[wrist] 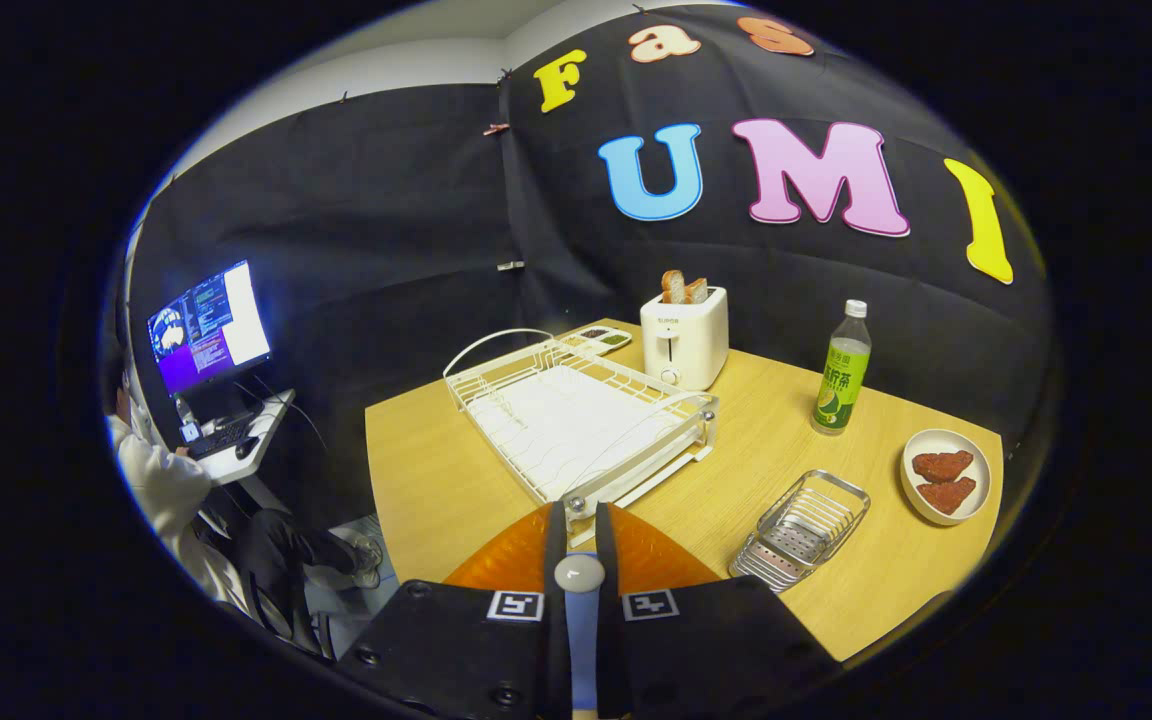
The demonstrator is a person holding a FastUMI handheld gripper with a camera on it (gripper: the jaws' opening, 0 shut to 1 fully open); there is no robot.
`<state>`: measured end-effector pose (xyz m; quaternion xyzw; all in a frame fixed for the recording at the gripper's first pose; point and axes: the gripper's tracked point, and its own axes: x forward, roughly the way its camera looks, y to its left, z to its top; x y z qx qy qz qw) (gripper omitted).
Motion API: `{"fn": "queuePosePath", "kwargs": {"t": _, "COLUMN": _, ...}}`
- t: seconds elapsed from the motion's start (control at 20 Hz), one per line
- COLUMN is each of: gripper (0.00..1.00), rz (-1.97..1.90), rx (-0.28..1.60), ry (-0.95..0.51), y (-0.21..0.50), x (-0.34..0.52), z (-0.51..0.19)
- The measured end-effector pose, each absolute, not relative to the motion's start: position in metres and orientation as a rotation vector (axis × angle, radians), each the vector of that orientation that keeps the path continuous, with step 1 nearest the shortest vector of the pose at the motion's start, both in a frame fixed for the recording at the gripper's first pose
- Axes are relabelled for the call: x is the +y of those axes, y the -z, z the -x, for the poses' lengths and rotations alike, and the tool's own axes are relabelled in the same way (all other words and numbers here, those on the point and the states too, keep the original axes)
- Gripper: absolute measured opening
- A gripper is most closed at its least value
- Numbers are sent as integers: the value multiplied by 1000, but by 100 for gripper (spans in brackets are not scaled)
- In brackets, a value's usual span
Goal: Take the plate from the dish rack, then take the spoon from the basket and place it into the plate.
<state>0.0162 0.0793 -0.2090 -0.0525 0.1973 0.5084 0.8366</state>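
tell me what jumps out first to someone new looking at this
The gripper is shut on a blue-handled spoon, held over an orange plate on the wooden table. Just beyond lie the white dish rack and, beside it, a metal basket.

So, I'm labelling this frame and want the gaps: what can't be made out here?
Gripper view:
- orange plate: its middle and near rim hidden behind the jaws.
- spoon: just a white tip and blue strip show between the shut jaws; the rest hidden.
- small tray beyond the dish rack: contents too small to tell.
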Motion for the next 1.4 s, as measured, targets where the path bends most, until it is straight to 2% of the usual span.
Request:
{"fn": "queuePosePath", "kwargs": {"t": 0.2, "gripper": 15, "rz": 199, "rx": 461, "ry": -1085, "y": 244, "x": 77, "z": -9}}
{"fn": "queuePosePath", "kwargs": {"t": 0.6, "gripper": 18, "rz": 182, "rx": 578, "ry": -1073, "y": 273, "x": 54, "z": 12}}
{"fn": "queuePosePath", "kwargs": {"t": 0.9, "gripper": 22, "rz": 204, "rx": 598, "ry": -1057, "y": 282, "x": 50, "z": 12}}
{"fn": "queuePosePath", "kwargs": {"t": 1.0, "gripper": 33, "rz": 186, "rx": 591, "ry": -1050, "y": 278, "x": 51, "z": 10}}
{"fn": "queuePosePath", "kwargs": {"t": 1.2, "gripper": 97, "rz": 108, "rx": 538, "ry": -1024, "y": 248, "x": 51, "z": -2}}
{"fn": "queuePosePath", "kwargs": {"t": 1.25, "gripper": 100, "rz": 85, "rx": 516, "ry": -1007, "y": 234, "x": 48, "z": -6}}
{"fn": "queuePosePath", "kwargs": {"t": 1.4, "gripper": 99, "rz": 16, "rx": 423, "ry": -943, "y": 187, "x": 34, "z": -26}}
